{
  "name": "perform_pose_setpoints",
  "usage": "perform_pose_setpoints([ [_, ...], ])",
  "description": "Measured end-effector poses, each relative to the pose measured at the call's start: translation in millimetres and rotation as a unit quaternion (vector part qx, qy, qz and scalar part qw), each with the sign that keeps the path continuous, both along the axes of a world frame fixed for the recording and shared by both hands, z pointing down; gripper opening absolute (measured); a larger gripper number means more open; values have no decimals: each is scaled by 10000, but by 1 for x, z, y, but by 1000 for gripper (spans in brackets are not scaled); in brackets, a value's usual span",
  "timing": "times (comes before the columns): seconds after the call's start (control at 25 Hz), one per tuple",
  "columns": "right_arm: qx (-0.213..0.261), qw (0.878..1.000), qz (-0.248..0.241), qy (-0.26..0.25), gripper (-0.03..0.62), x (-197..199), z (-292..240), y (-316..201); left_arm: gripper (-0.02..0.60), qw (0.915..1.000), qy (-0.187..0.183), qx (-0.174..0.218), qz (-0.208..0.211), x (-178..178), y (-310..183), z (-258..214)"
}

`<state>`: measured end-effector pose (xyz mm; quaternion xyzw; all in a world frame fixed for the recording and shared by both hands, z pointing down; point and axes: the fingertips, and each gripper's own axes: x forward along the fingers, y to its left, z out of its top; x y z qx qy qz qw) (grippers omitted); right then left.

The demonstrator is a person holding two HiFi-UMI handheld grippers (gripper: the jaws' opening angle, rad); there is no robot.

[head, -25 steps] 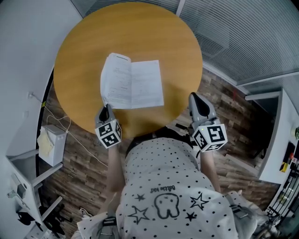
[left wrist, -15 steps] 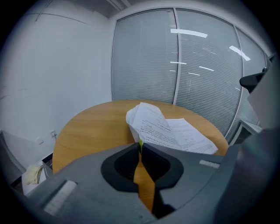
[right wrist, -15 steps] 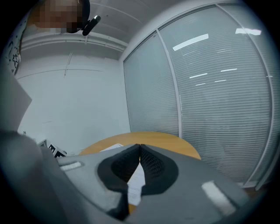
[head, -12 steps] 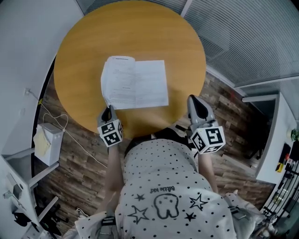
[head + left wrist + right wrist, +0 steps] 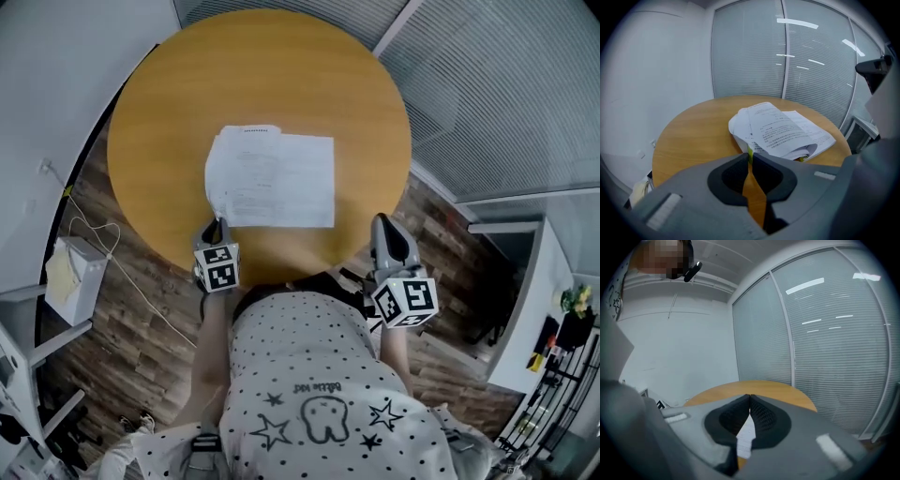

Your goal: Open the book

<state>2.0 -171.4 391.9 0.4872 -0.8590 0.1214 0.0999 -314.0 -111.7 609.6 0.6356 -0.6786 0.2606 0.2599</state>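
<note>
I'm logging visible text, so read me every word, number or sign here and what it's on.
Open white paper book: printed lines, too small to read.
White dotted fabric shirt: wording above a tooth drawing, too blurred.
Cubes on left gripper, jaws opening with the book's edge between them, and right gripper: square markers, no words.

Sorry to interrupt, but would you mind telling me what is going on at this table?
A person at a round wooden table holds a gripper in each hand. The book already lies open on it. The left gripper is at the book's near left corner, its fingers opening, with a thin yellow-green edge of the book between the tips. The right gripper is shut and empty by the table's near right edge.
</note>
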Motion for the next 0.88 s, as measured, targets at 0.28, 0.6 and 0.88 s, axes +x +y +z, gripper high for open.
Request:
perform_pose_setpoints([
  [0.28, -14, 9999, 102, -21, 5, 7, 1, -1, 38, 9982, -313, -406, 303, 7, -3, 24],
  [0.6, 6, 9999, 115, -54, 5, -7, 5, 5, 38, 9949, -559, -621, 557, -6, 1, 44],
  [0.88, 13, 9999, 60, -82, 5, -1, 5, 7, 38, 9957, -540, -575, 480, 0, 0, 42],
])
